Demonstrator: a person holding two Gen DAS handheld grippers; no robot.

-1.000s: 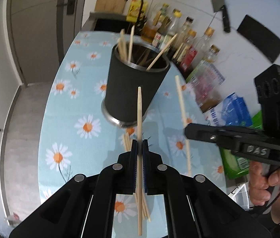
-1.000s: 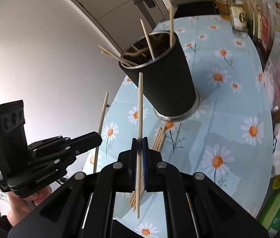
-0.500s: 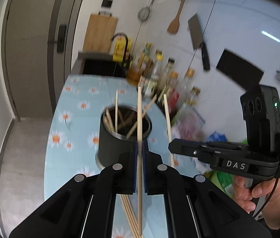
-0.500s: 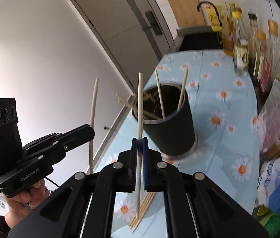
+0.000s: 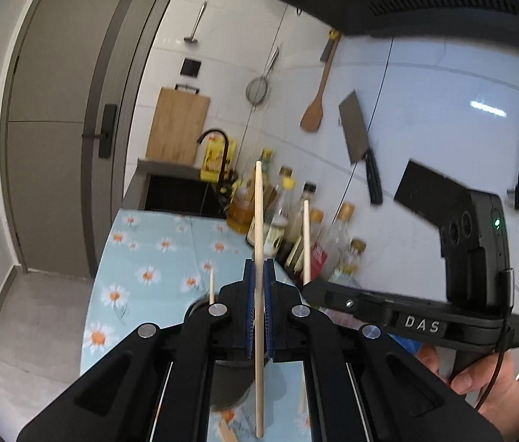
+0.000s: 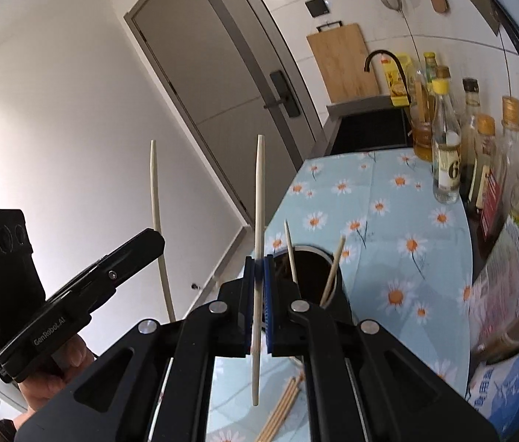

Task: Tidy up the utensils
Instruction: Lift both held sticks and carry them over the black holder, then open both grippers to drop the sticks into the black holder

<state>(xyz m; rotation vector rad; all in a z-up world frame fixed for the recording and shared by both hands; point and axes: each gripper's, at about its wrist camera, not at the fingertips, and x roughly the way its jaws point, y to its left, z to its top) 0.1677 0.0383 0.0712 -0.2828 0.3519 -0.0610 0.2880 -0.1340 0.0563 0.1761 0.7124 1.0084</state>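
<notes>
Both grippers are seen clamped, each on a single chopstick: the left gripper (image 5: 258,287) is closed on an upright pale chopstick (image 5: 258,221), and the right gripper (image 6: 258,280) is closed on its own chopstick (image 6: 259,199). Compared with one second ago, both are raised higher, so that the black holder (image 6: 318,280) is now viewed lower in frame and partly hidden behind the jaws. Several chopsticks are held leaning inside the holder, which is set on the daisy-patterned tablecloth (image 6: 388,199). Loose chopsticks (image 6: 281,409) are left lying on the cloth just beside the holder's base.
</notes>
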